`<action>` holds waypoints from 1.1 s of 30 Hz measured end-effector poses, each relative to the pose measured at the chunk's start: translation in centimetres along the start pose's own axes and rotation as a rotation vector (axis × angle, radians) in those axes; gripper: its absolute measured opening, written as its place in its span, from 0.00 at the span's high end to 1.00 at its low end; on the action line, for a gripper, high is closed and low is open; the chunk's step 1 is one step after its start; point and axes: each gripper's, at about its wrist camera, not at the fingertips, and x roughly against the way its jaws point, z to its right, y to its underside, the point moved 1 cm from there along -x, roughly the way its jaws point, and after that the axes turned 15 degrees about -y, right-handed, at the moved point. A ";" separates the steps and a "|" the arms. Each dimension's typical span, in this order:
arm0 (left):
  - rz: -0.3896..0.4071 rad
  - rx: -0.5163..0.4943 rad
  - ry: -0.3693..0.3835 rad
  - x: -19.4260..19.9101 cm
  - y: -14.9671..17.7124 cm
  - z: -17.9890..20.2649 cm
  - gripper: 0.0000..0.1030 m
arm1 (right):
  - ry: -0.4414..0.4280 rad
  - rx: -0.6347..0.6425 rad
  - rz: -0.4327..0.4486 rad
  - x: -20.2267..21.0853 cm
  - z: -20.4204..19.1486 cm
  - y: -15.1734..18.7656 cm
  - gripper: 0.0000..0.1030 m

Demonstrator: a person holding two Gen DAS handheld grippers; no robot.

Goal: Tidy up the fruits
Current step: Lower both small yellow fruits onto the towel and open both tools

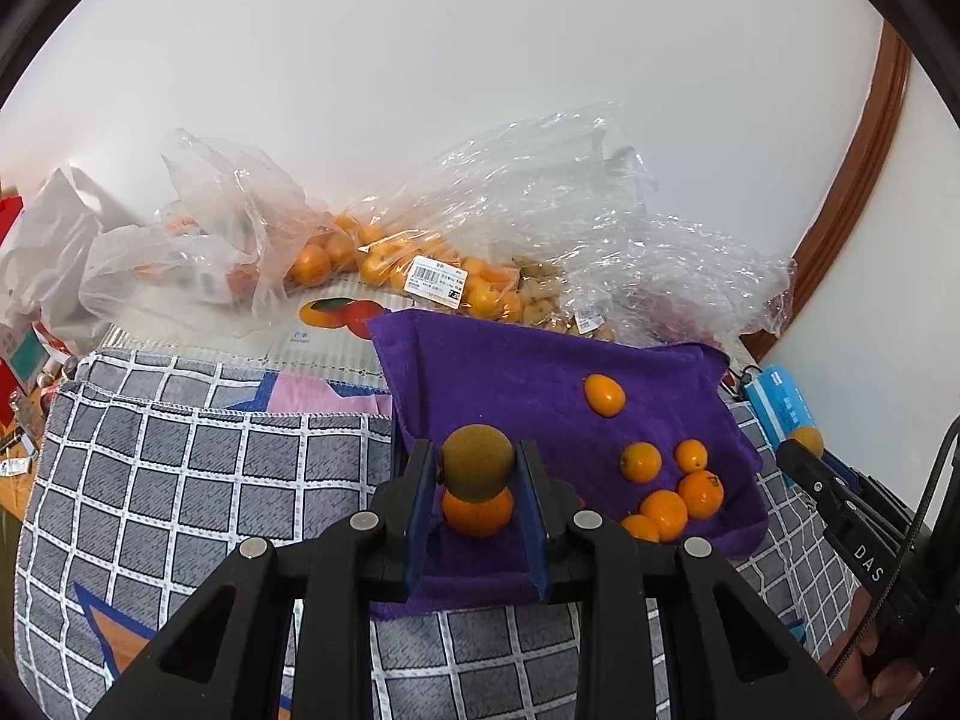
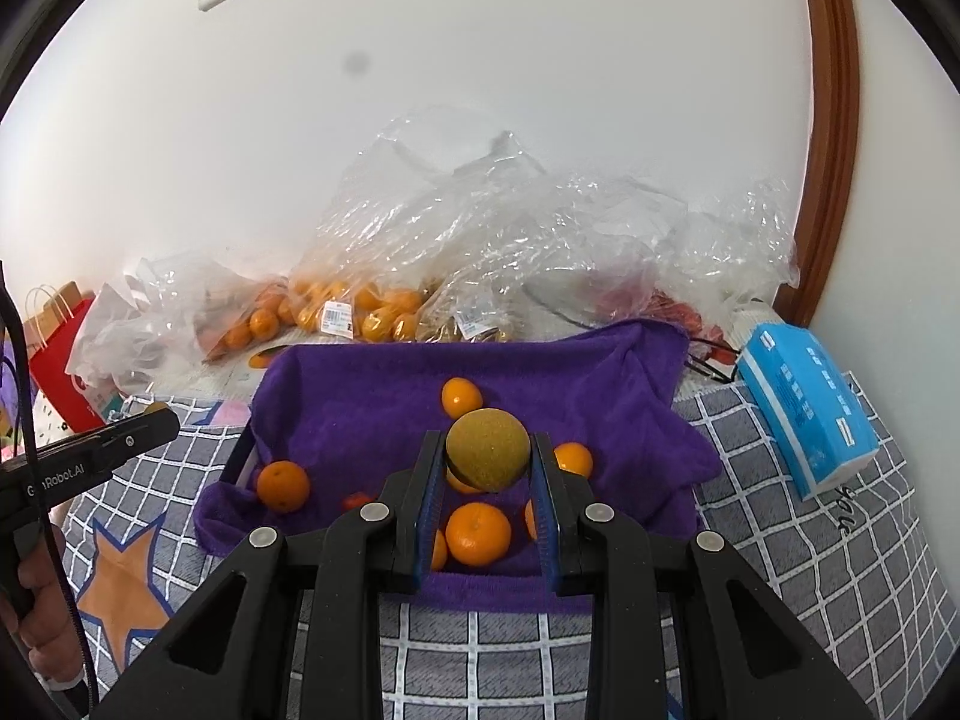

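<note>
My left gripper [image 1: 475,450] is shut on a round green-brown fruit [image 1: 478,462] held over the near edge of a purple towel [image 1: 540,372]. One orange [image 1: 478,513] lies right under it. Several more oranges [image 1: 666,504] are grouped at the towel's right, and a single one [image 1: 604,395] lies farther back. My right gripper [image 2: 487,441] is shut on a second green-brown fruit [image 2: 487,459] above the oranges [image 2: 478,533] on the same towel [image 2: 372,396]. Each gripper shows at the edge of the other's view: the right gripper [image 1: 798,456] and the left gripper [image 2: 162,420].
Clear plastic bags of oranges [image 1: 384,258] and other fruit [image 2: 480,276] are piled against the wall behind the towel. A blue tissue pack [image 2: 804,408] lies to the right, a red paper bag [image 2: 60,360] to the left. A grey checked cloth [image 1: 210,480] covers the surface.
</note>
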 end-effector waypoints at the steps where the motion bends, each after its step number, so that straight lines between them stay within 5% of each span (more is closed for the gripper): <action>1: -0.004 0.002 -0.002 -0.3 -0.1 0.0 0.75 | 0.002 0.002 -0.001 -0.3 0.1 -0.1 0.73; 16: -0.040 0.010 -0.038 -4.3 -1.7 -0.3 0.75 | 0.027 -0.027 -0.009 -3.3 3.0 -1.0 0.73; 33: -0.116 -0.069 -0.025 -9.7 -1.2 3.9 0.75 | -0.009 -0.030 -0.076 -9.6 5.0 -0.2 0.73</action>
